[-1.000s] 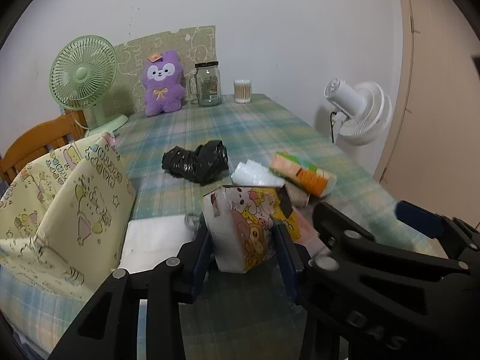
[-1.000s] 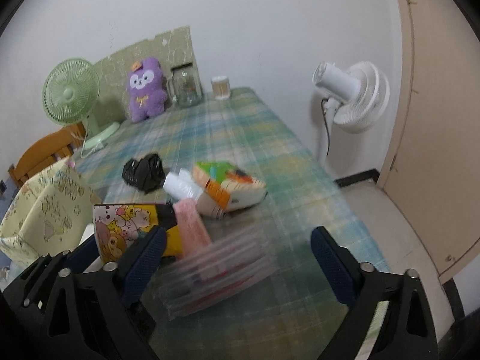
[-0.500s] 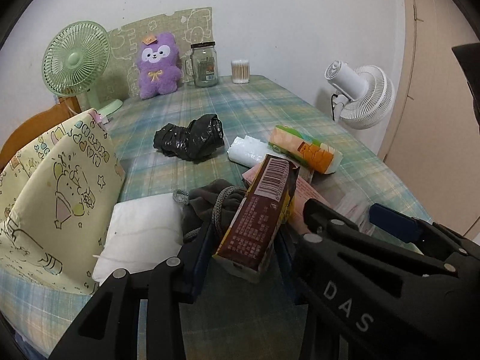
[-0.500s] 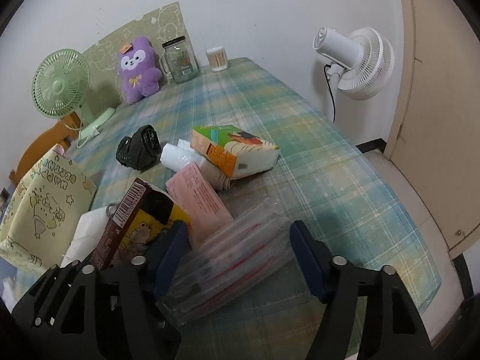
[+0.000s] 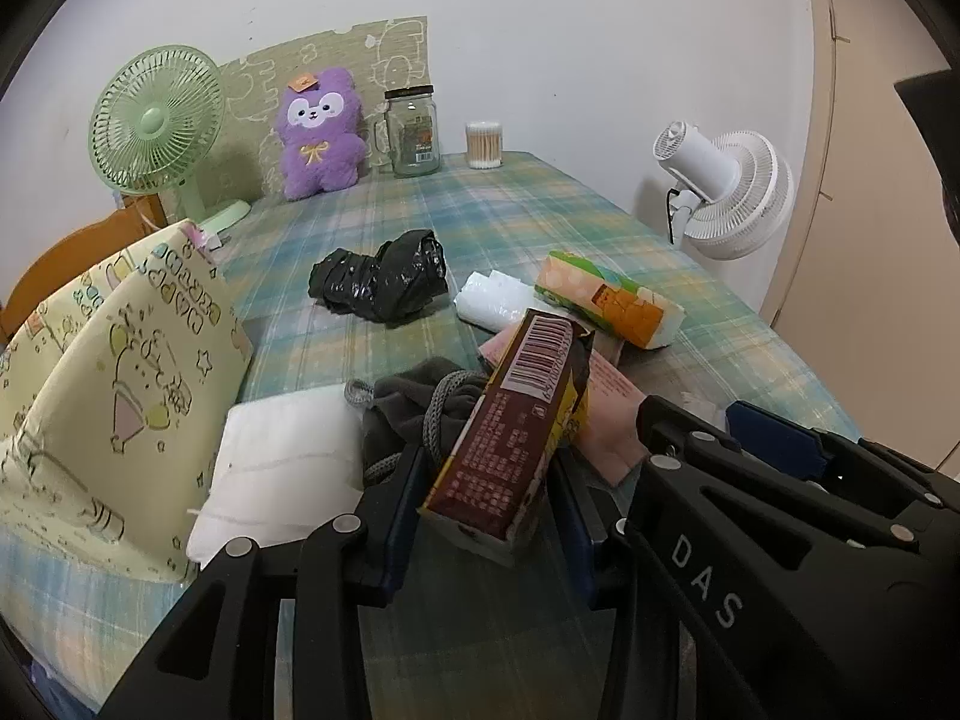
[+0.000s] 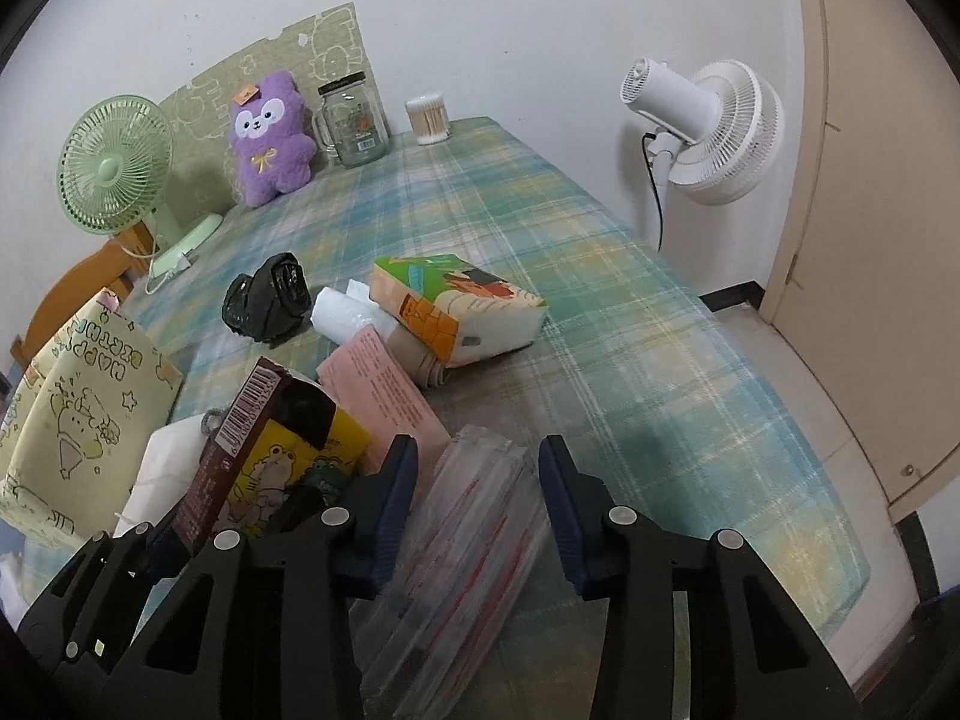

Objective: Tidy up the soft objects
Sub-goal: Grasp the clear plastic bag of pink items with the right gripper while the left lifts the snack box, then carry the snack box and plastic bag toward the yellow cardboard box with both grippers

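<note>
My left gripper is shut on a brown and yellow cartoon tissue pack, tilted and lifted above the table; the pack also shows in the right wrist view. My right gripper has its jaws around a clear stack of zip bags but not closed on it. A grey drawstring pouch, a white folded cloth, a pink pack, an orange-green tissue pack, a white roll and a black bag lie on the plaid table.
A yellow gift bag stands at the left. A purple plush, glass jar, cotton-swab tub and green fan stand at the far edge. A white fan stands beside the table's right edge.
My left gripper has lifted and tipped the cartoon tissue pack, uncovering the grey pouch. My right gripper has narrowed and moved down around the zip bags.
</note>
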### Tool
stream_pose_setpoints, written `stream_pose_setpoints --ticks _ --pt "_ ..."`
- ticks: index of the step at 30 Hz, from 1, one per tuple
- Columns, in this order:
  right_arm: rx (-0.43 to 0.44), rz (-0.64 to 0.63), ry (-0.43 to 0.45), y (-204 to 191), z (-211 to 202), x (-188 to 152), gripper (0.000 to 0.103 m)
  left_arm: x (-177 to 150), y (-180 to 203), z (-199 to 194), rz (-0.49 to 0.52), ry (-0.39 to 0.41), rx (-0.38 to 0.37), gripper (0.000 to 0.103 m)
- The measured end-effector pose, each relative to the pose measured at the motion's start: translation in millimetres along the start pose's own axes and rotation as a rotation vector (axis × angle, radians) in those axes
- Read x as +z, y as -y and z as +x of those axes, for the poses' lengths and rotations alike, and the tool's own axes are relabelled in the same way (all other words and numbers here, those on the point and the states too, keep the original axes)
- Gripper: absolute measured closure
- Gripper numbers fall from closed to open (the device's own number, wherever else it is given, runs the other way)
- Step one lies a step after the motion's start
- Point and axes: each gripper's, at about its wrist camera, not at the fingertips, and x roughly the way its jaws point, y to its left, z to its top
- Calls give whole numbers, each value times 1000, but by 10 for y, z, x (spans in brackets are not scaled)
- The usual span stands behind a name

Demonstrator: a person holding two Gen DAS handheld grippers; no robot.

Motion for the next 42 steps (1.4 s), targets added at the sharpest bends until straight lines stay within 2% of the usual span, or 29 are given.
stream_pose_setpoints --ticks 2,4,8,11,15,18,42 --pt "-7 -2 -8 -9 -29 -26 55 -34 -10 -31 -3 0 -4 63" --pt "-7 -1 -17 -11 -43 -53 47 -65 -20 -48 -3 -3 -6 65" --pt "-17 -5 -14 -14 -47 -148 47 -134 -44 -40 -11 -24 -7 68" --pt "-17 -17 -8 -40 -51 -172 57 -151 -62 -43 -21 -27 -9 68" --pt "40 -17 -1 -31 -45 -155 78 -136 -57 -62 -21 -17 -22 70" --pt "76 -12 -9 -29 -19 -125 86 -105 -53 -58 -26 -18 -35 71" --pt "105 -44 75 -92 -233 328 88 339 -73 -184 -59 41 -58 80"
